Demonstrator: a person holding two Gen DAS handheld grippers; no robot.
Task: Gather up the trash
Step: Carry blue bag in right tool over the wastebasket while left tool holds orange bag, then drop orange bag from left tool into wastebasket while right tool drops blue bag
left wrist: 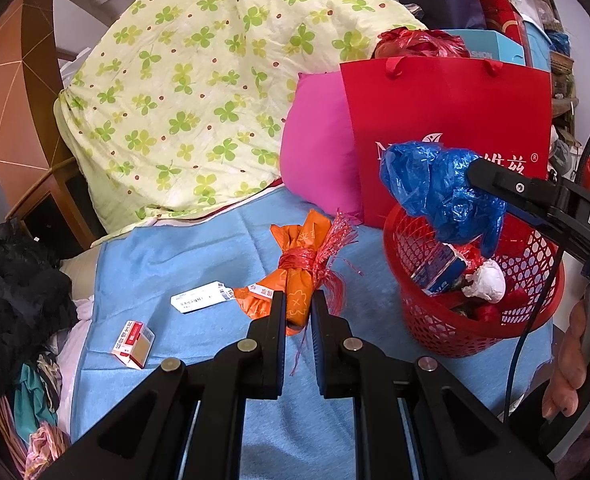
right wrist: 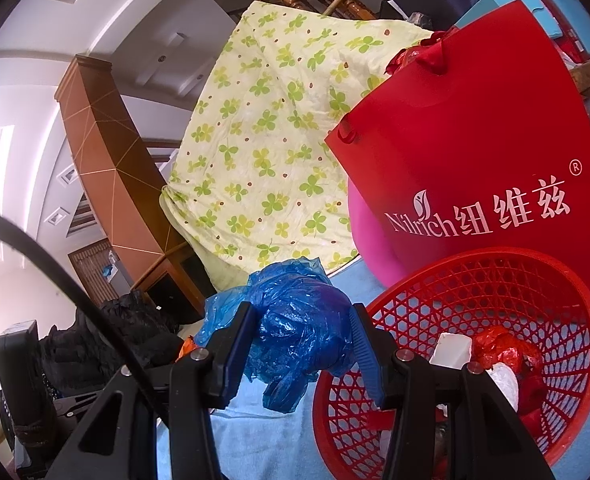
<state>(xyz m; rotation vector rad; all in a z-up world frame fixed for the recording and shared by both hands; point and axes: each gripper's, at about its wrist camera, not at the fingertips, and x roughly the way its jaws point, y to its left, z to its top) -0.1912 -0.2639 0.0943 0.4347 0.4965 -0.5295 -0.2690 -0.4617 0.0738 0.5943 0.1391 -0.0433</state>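
The right gripper [right wrist: 303, 344] was clamped on a crumpled blue bag [right wrist: 295, 320] above the near rim of the red basket [left wrist: 435, 320]. The left gripper [left wrist: 298, 308] pinched an orange packet [left wrist: 295, 280] lying mid-sheet on the blue sheet [left wrist: 199, 264].

A lived-in bedroom: clover-print quilt [left wrist: 183, 92], pink pillow [left wrist: 319, 152], wooden wardrobe [right wrist: 107, 160].

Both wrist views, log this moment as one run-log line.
right gripper: shut on blue plastic bag, by red basket | left gripper: shut on orange bundle
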